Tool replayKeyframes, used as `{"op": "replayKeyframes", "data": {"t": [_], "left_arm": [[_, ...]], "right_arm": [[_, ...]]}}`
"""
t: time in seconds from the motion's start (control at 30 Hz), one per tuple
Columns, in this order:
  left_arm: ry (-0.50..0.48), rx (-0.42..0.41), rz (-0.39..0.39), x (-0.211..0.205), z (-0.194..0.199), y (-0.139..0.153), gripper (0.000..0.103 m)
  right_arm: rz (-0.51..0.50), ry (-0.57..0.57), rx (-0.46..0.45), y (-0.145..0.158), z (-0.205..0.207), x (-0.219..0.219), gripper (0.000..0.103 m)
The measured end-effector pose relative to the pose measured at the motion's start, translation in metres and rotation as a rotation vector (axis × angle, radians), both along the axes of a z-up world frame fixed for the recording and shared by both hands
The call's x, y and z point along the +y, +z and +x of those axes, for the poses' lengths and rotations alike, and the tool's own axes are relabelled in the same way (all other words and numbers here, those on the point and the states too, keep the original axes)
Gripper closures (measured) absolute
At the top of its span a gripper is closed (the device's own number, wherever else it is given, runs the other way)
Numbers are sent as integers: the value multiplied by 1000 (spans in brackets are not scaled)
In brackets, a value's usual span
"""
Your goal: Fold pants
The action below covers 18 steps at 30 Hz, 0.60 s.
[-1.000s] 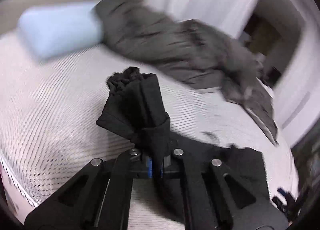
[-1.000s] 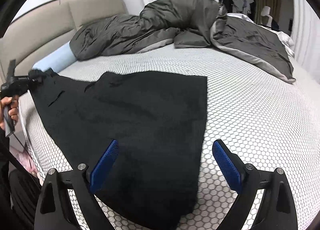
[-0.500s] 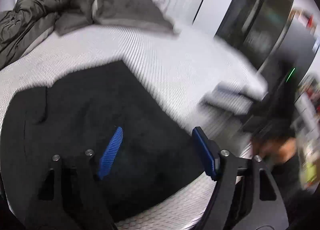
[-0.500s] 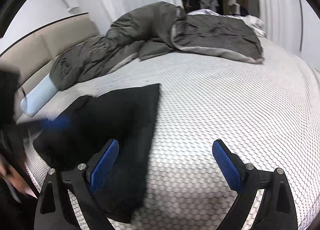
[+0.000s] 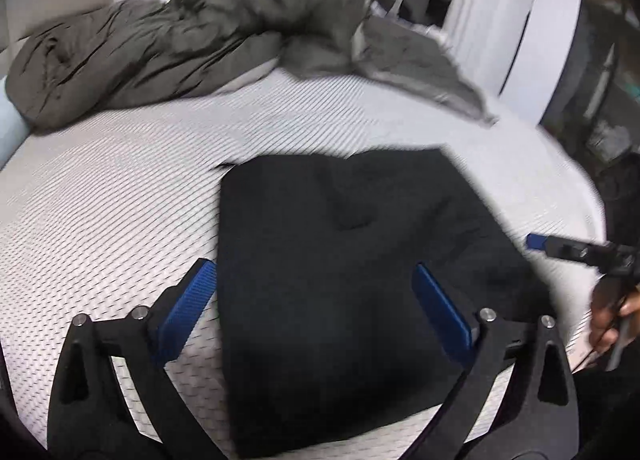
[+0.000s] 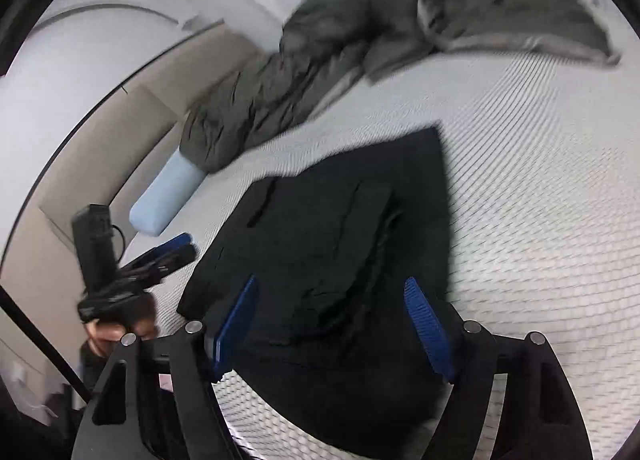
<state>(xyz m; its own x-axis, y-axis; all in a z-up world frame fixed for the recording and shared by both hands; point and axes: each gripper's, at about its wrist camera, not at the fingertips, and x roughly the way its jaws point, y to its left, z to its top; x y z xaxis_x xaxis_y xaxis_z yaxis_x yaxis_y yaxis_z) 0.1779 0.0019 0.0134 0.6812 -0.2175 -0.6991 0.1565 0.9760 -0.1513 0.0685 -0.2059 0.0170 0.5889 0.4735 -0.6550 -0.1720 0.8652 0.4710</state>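
- While its jaws swing wider, the left claw (image 5: 314,312) hangs over the pants (image 5: 352,280) with nothing gripped; the dark cloth shows in the gap between the blue pads (image 5: 188,308), but neither pad presses on it.
- From the left wrist view the pants lie flat on the bed (image 5: 100,211), a black folded slab reaching from 6 o'clock up to the middle of the picture, its left edge running just beside the left pad, its right side passing behind the right pad.
- At 3 o'clock in that view the right claw (image 5: 560,248) pokes in near the pants' right edge, held by a hand (image 5: 608,316).
- Seen from the right wrist, the right claw (image 6: 332,332) has its jaws closing, empty; the pants (image 6: 340,227) lie under and beyond the gap, with layered fold edges showing near the middle, and the pads do not press on the cloth.
- In that view the left claw (image 6: 168,252) sits at 9 o'clock, just off the pants' left edge, gripped by the other hand (image 6: 120,320).
- A grey duvet (image 5: 168,43) is heaped at 11 to 1 o'clock, well apart from the pants.
- A pale blue pillow (image 6: 168,195) lies against the headboard (image 6: 132,131), at the duvet's end, near the pants' far left corner.
- Both views are blurred.
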Motion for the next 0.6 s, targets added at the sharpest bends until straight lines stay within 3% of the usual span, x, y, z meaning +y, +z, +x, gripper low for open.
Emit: {"op": "replayKeyframes", "data": {"t": [0.1,0.2,0.27,0.3,0.43,0.5,0.57,0.6], "left_arm": [[5,25,69,12,1,-24,6],[14,40,86,18,5,-38,6],[24,33,62,27,-4,-37,6],[29,20,44,31,-6,-33,6],[29,-24,4,41,-27,-15,6],[19,-4,17,38,-25,-17,6],[14,18,55,34,-25,-23,6],[12,20,77,31,-25,-24,6]], "right_arm": [[-35,15,99,-21,16,14,29],[-83,18,172,-38,30,23,51],[-111,10,141,-31,29,27,79],[-116,18,83,-20,24,29,83],[-144,71,-63,23,-15,39,86],[-184,71,-3,9,-22,38,86],[-278,26,108,-22,-9,35,77],[-256,19,128,-29,-6,32,75]]}}
